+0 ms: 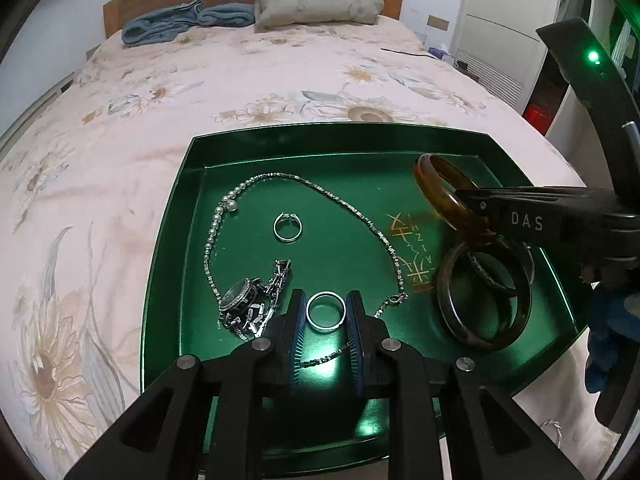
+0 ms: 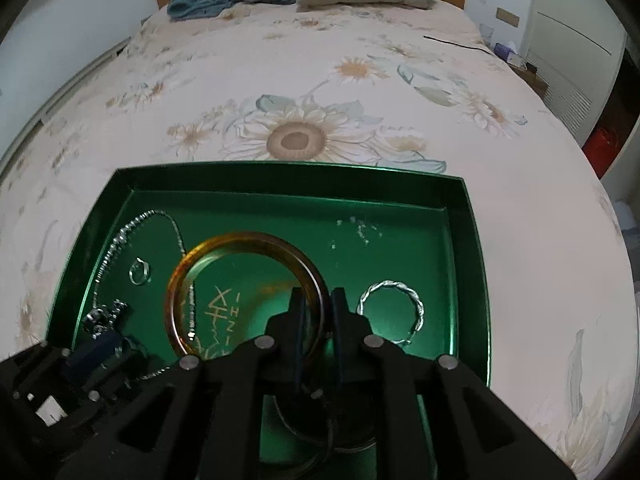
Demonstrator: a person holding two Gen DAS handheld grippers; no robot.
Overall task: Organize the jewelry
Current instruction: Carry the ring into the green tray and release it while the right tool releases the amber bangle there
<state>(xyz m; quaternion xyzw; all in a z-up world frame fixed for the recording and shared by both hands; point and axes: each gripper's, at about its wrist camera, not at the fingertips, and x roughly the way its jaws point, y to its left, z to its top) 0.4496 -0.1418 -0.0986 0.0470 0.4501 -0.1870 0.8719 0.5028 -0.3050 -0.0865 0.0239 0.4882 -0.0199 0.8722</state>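
Green tray [image 1: 192, 216] on a flowered bedspread [image 1: 120, 120], jewelry spread inside, both tools down over it.

From the left: pearl-and-chain necklace [image 1: 224, 216] looped across the tray floor, part of its chain hidden behind the tool fingers; small ring [image 1: 287, 227] inside the loop; watch [image 1: 244, 304] just left of the left gripper [image 1: 326, 312], its band bunched and hard to read. Left gripper parted, a wide silver ring [image 1: 326, 312] lying between the blue pads [image 1: 298, 332], contact not clear. Further right, gold lettering on the tray floor, partly covered. Right gripper [image 2: 318, 312] clamped on the rim of an amber bangle [image 2: 224, 256], lifted and tilted. Beneath it two dark bangles [image 1: 476, 320] overlapping, partly masked by the tool. Far right, twisted silver bracelet [image 2: 400, 292], its near edge cut off behind the finger. Folded clothes [image 1: 316, 4] at the headboard.
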